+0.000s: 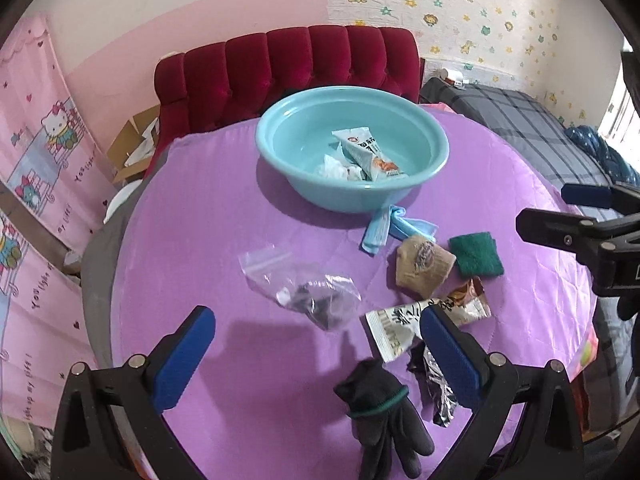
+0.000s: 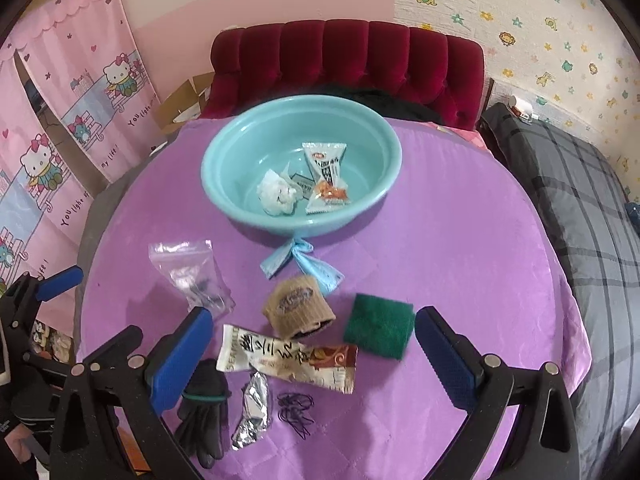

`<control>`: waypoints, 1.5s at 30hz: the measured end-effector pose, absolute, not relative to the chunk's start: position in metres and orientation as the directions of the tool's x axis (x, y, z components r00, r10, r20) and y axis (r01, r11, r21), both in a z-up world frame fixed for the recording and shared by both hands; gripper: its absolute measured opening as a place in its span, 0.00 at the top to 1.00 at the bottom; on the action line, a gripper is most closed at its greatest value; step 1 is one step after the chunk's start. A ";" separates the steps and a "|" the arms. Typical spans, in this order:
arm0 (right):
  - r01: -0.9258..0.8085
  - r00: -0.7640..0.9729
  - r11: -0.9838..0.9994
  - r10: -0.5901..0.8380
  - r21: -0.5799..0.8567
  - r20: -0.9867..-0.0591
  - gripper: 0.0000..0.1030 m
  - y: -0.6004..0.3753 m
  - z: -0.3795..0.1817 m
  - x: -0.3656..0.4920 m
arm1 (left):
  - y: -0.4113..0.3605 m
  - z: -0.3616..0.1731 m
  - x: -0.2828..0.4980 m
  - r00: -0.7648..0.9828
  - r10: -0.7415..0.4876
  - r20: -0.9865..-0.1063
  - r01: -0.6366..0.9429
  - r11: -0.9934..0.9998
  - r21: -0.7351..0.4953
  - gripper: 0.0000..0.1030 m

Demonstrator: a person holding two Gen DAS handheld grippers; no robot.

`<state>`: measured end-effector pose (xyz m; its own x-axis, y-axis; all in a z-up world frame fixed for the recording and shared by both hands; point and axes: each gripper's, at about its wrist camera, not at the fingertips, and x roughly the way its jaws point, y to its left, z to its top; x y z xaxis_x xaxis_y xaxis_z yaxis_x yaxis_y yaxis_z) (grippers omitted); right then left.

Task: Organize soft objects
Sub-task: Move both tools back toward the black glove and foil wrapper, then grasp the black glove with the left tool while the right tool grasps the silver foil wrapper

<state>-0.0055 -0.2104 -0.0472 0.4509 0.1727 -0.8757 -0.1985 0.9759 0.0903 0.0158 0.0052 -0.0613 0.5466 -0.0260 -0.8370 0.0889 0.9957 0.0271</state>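
Note:
A teal basin [image 1: 280, 128] [image 2: 240, 160] at the far side of the purple table holds a snack packet [image 2: 326, 176] and crumpled tissue [image 2: 276, 196]. In front of it lie a blue bag [image 1: 384, 228], a brown sleeve [image 2: 298, 312], a green scouring pad [image 2: 378, 330], a clear zip bag [image 1: 304, 288], a long snack wrapper [image 2: 288, 360], a foil wrapper [image 2: 252, 412], black hair ties [image 2: 296, 412] and a black glove [image 1: 384, 412]. My left gripper [image 1: 316, 344] hangs open above the glove and zip bag. My right gripper [image 2: 314, 356] hangs open above the long wrapper. Neither holds anything.
A red tufted chair back [image 2: 344, 56] stands behind the table. A grey plaid bed [image 2: 580, 200] runs along the right side. Pink cartoon curtains [image 2: 60, 120] and a cardboard box [image 1: 136, 144] are at the left. The purple cloth [image 2: 460, 240] is bare to the right of the basin.

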 end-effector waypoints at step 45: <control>-0.202 0.312 0.976 0.136 0.074 -0.940 0.00 -0.217 -0.152 -0.052 | -0.028 -0.198 -0.012 0.302 -0.049 -0.952 0.117 0.993 -0.014 0.00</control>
